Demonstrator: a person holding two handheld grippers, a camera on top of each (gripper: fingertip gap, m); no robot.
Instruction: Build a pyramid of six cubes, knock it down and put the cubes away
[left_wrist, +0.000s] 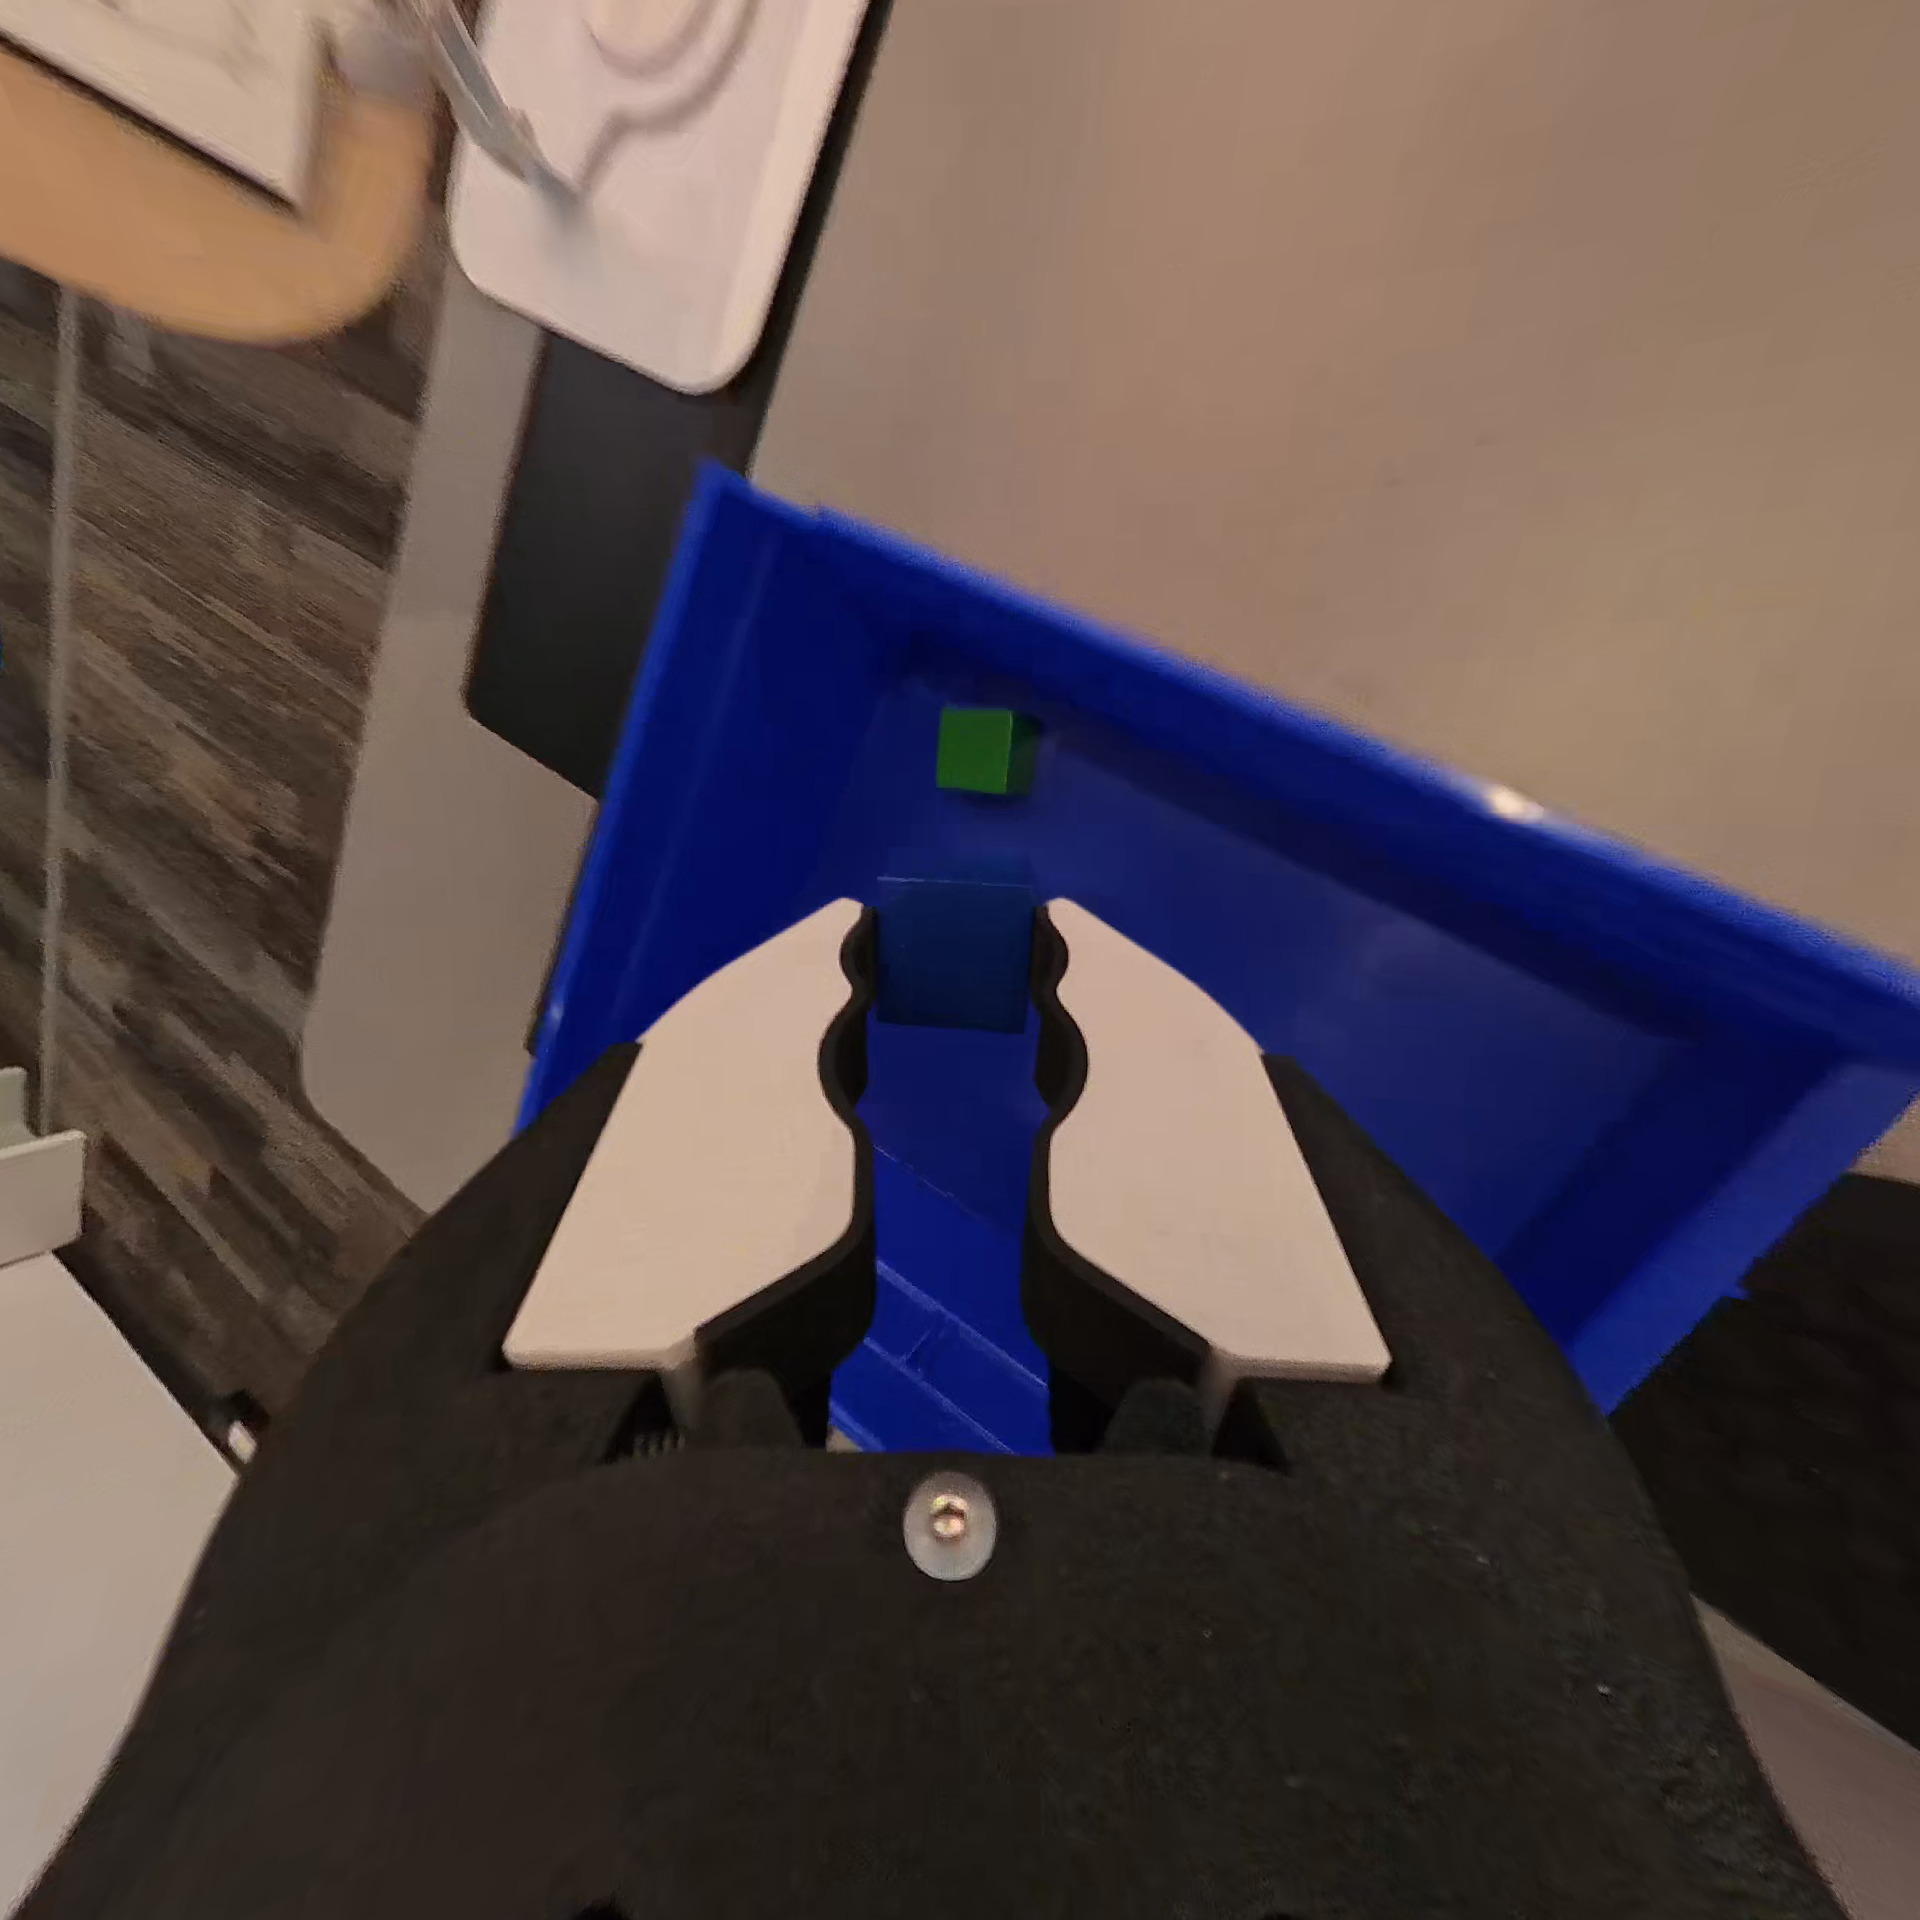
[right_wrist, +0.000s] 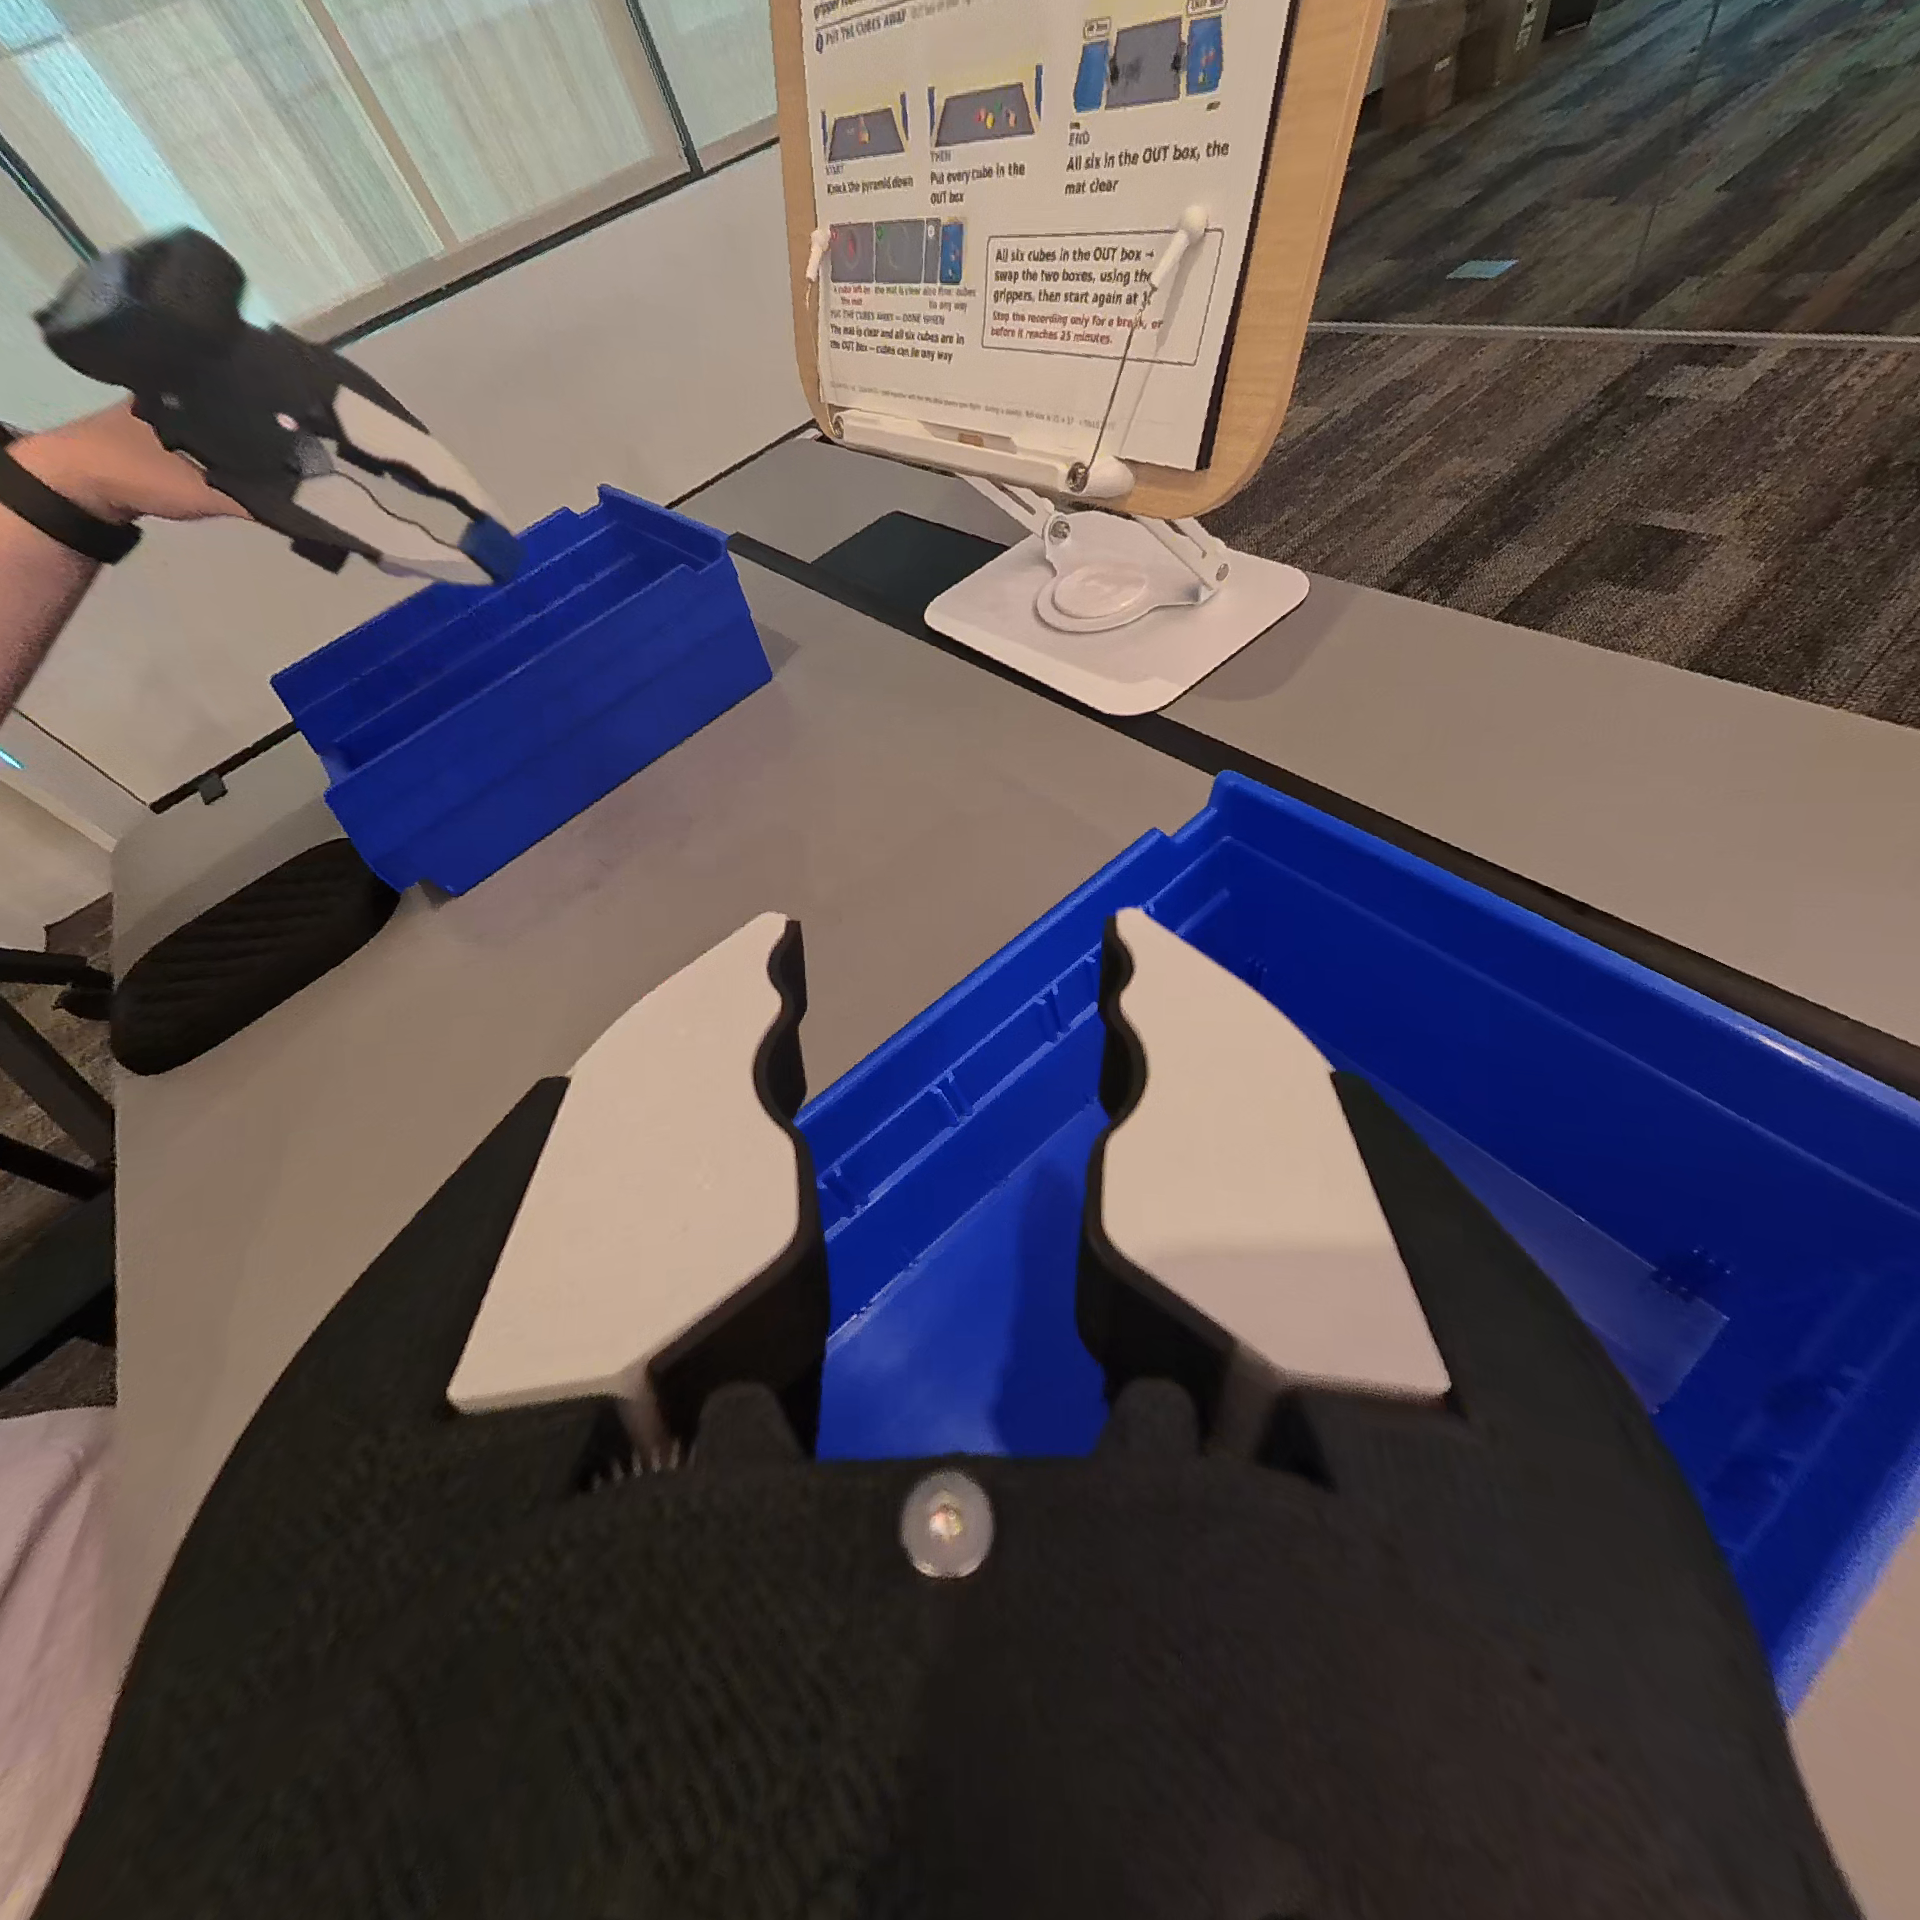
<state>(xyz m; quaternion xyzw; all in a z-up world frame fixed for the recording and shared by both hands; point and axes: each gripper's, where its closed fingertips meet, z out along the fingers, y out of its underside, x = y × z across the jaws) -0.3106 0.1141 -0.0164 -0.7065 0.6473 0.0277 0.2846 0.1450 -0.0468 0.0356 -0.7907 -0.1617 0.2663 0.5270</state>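
left wrist view looks down past the left gripper (left_wrist: 954, 940), whose jaws are clamped on a blue cube (left_wrist: 951, 951) held right at the fingertips, over the inside of a blue bin (left_wrist: 1455, 831). just ahead of the tips, a green cube (left_wrist: 977, 750) lies on the bin floor in the far corner. i cannot tell from here how high the held cube hangs above the floor; the right wrist view shows it about level with the bin's rim.

to do this step well, i would lower the tips a little further inside the walls before letting go, so the cube drops short and does not bounce out. release it where it hangs now, short of the green cube, and open the jaws evenly, then lift straight up.

the right gripper (right_wrist: 951, 971) has its jaws apart and holds nothing; it hovers over the near edge of a second blue bin (right_wrist: 1558, 1039), whose visible floor looks bare. keep it parked there, well apart from the left one.
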